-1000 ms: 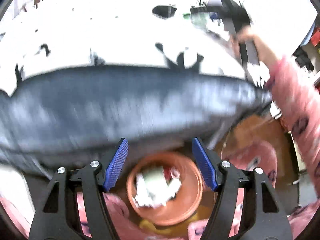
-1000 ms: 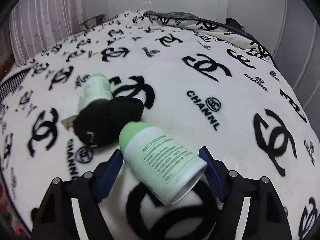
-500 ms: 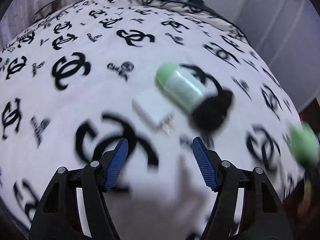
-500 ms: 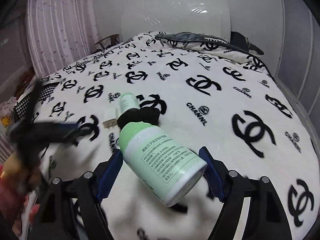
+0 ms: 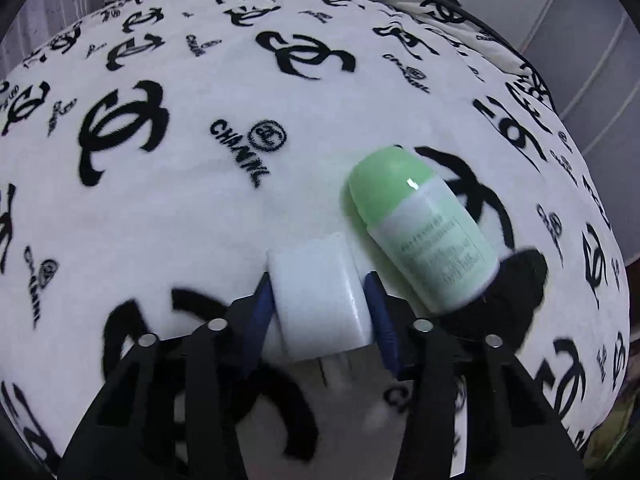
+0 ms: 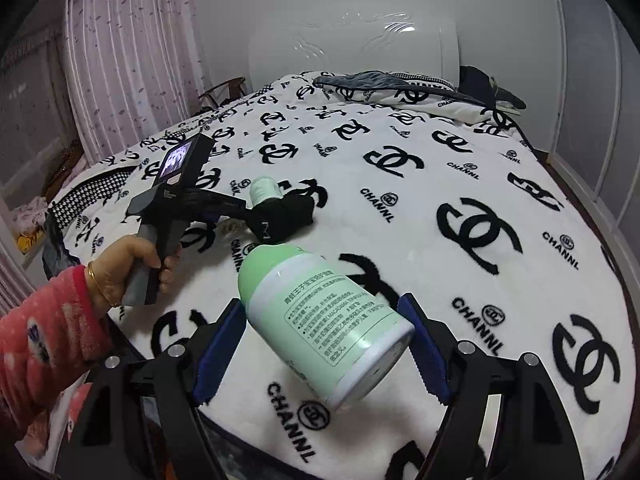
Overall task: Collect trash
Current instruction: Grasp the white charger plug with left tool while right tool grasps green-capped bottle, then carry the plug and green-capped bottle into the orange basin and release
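My left gripper [image 5: 320,312] is shut on a small white box [image 5: 320,296] that lies on the white blanket with black logos [image 5: 180,200]. Just right of it lie a light green bottle [image 5: 420,228] and a black cloth [image 5: 512,292]. My right gripper [image 6: 324,344] is shut on a second light green bottle [image 6: 320,320] and holds it tilted above the bed. In the right wrist view the left gripper body [image 6: 176,196] reaches toward the far bottle [image 6: 264,188] and the black cloth [image 6: 284,216].
The bed fills both views, with a white headboard [image 6: 352,44] and pillows [image 6: 400,88] at the far end. A pink curtain [image 6: 120,60] hangs at the left. The bed's near edge runs below my right gripper.
My left gripper has swung from the orange bin to the bed and closed on the white box. My right gripper has lifted the green bottle up and away from the blanket.
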Demonstrator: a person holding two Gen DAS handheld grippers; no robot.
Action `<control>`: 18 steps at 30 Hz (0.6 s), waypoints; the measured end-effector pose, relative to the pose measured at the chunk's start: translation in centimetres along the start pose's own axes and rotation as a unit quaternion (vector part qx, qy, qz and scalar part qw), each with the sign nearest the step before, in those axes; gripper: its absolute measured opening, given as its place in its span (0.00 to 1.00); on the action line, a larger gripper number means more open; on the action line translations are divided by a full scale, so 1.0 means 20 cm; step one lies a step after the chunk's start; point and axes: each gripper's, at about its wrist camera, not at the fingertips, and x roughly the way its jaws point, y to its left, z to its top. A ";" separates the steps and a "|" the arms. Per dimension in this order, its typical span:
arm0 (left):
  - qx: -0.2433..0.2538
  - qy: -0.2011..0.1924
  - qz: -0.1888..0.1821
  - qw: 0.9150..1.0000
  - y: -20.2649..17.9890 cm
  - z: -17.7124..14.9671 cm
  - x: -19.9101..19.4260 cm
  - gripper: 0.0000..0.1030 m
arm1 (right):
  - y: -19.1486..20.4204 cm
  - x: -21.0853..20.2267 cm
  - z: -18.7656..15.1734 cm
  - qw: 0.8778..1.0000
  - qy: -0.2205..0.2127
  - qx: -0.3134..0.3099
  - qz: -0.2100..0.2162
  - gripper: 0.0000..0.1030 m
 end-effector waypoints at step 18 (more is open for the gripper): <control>0.155 -0.046 -0.097 0.982 0.09 -1.21 -0.90 0.42 | 0.51 -0.30 -0.51 0.997 0.013 -0.041 0.064 0.74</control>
